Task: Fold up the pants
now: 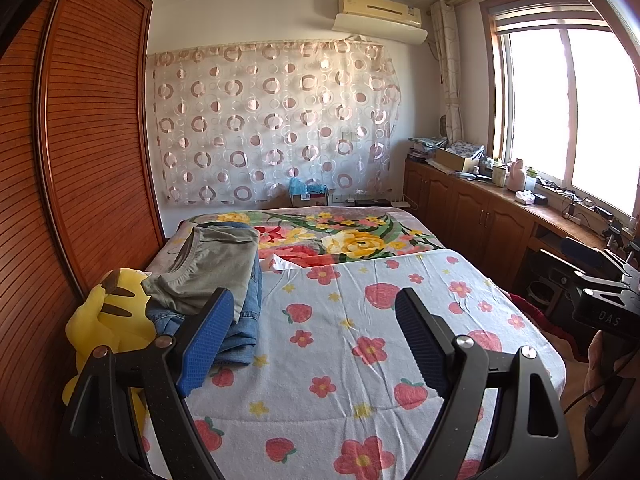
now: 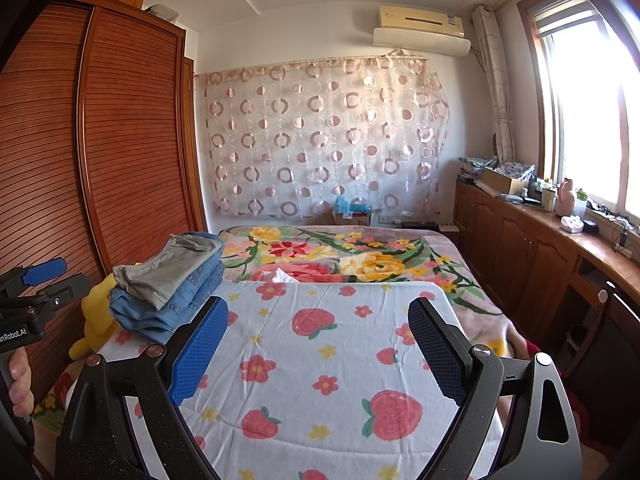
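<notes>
Folded pants (image 1: 208, 268) sit in a stack at the left edge of the bed, on the strawberry-print sheet (image 1: 340, 320): a grey-green pair on top, blue denim (image 2: 168, 312) underneath. Top pair lies flat, waistband toward the camera; the denim edges stick out below it on the near side.

A yellow plush toy (image 1: 108, 320) is wedged just beside the stack, between it and the slatted wooden wardrobe (image 1: 88, 140). The toy touches the denim on the left.

Left gripper (image 1: 316, 340): jaws wide apart, nothing between them, held above the sheet just right of the stack. In the left wrist view its left blue pad overlaps the denim; contact cannot be told.

Right gripper (image 2: 320, 348): jaws also wide apart and empty, over the middle of the sheet, well apart from the pants.

The sheet between the grippers is bare apart from wrinkles. Past it lies a flowered blanket (image 1: 348, 236) with a small white scrap (image 1: 284, 262) at the sheet's far edge. Farther out: circle-print curtain (image 1: 272, 120) on the back wall, cluttered wooden cabinets (image 1: 480, 216) under the window (image 1: 568, 108) on the right.
</notes>
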The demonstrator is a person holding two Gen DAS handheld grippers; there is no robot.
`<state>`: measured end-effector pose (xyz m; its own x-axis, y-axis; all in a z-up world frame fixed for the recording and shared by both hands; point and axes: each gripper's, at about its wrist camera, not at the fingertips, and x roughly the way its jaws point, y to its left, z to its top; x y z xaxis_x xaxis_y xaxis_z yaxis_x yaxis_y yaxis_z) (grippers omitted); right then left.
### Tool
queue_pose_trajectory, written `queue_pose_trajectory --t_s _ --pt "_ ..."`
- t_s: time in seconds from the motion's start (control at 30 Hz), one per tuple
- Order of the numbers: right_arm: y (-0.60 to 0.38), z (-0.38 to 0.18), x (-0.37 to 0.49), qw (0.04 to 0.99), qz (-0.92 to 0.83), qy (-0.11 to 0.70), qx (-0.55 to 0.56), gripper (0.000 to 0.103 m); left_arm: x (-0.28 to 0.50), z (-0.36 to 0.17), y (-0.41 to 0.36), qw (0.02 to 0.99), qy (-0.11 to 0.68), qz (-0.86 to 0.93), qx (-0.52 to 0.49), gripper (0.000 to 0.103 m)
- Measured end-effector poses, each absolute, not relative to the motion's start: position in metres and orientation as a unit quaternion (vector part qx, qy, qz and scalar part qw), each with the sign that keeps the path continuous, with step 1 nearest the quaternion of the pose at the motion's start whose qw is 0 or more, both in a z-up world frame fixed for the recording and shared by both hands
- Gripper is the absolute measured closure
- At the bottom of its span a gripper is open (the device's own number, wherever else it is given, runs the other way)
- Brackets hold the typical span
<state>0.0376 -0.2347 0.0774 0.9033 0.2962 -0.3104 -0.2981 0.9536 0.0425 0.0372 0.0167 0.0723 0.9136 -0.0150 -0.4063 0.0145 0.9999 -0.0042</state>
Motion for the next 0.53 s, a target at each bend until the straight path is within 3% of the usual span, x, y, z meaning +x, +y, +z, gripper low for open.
queue_pose_trajectory --t_s 0.53 --pt "-0.2338 0.0765 0.038 0.976 0.15 0.159 -0.001 0.011 0.0373 0.0728 0.0165 0.978 0.208 -0.007 -0.001 0.02"
